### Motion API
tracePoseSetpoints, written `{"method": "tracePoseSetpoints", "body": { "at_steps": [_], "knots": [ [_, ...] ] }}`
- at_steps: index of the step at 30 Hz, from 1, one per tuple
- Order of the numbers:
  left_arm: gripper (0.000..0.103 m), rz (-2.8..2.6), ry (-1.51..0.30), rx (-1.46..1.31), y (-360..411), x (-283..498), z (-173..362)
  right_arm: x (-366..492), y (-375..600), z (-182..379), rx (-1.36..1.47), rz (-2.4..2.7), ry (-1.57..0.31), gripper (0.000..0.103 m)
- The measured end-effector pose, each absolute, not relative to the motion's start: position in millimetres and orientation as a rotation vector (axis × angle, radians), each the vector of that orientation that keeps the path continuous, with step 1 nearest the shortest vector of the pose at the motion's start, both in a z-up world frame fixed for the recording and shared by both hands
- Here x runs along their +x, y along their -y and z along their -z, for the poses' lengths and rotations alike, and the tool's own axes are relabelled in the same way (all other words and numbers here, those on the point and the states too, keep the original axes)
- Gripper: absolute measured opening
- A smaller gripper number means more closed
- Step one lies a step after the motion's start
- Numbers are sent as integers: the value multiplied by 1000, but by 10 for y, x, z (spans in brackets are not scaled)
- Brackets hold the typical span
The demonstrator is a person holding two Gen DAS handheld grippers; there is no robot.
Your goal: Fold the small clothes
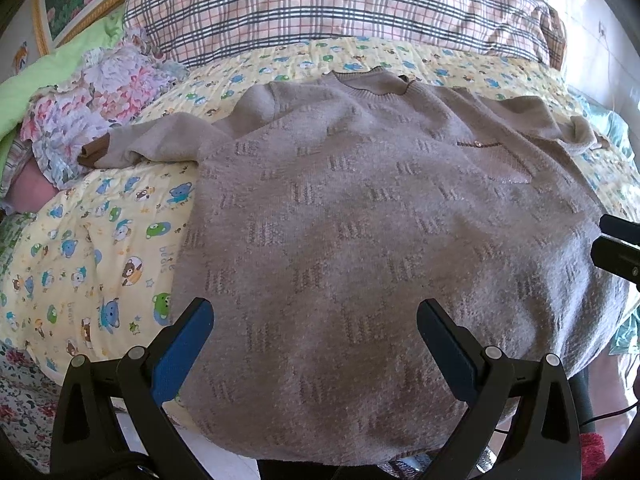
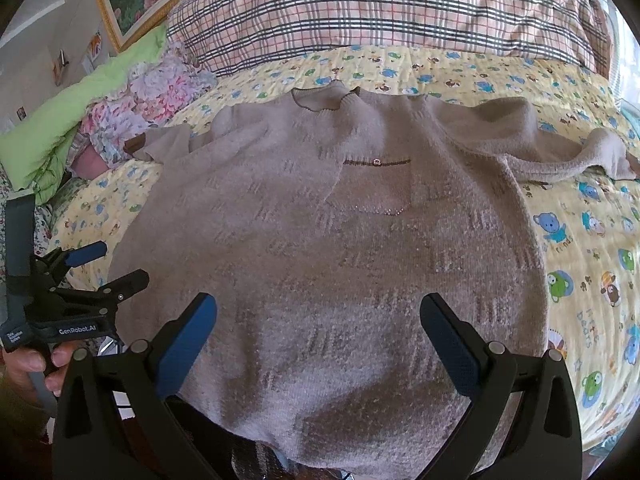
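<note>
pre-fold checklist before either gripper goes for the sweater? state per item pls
1. Sweater laid front up on the bear-print quilt, collar at the far side: ok.
2. Left sleeve flat: not ok, bunched, cuff against the floral bedding.
3. Right sleeve flat: not ok, twisted and doubled over.
4. Left gripper open and empty: ok.
5. Right gripper open and empty: ok.
6. Hem fully on the bed: cannot tell, its near edge is hidden behind both grippers.

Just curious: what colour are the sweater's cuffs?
Brown, on a beige sweater; the left wrist view shows a cuff best.
</note>
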State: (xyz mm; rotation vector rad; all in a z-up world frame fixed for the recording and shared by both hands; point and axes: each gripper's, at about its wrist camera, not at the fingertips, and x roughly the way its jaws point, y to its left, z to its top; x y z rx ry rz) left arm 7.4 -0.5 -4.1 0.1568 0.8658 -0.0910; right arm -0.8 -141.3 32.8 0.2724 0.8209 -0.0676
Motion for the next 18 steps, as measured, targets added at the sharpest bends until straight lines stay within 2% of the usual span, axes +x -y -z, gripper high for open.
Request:
{"method": "tracePoseSetpoints", "body": {
  "at_steps": [4,18],
  "knots": [
    [102,93,-866,155,16,97,42,9,1421,-299,275,78,-902,102],
    [102,122,-893,86,7,258,34,-33,1689,-295,376,114,-859,102]
  ]
}}
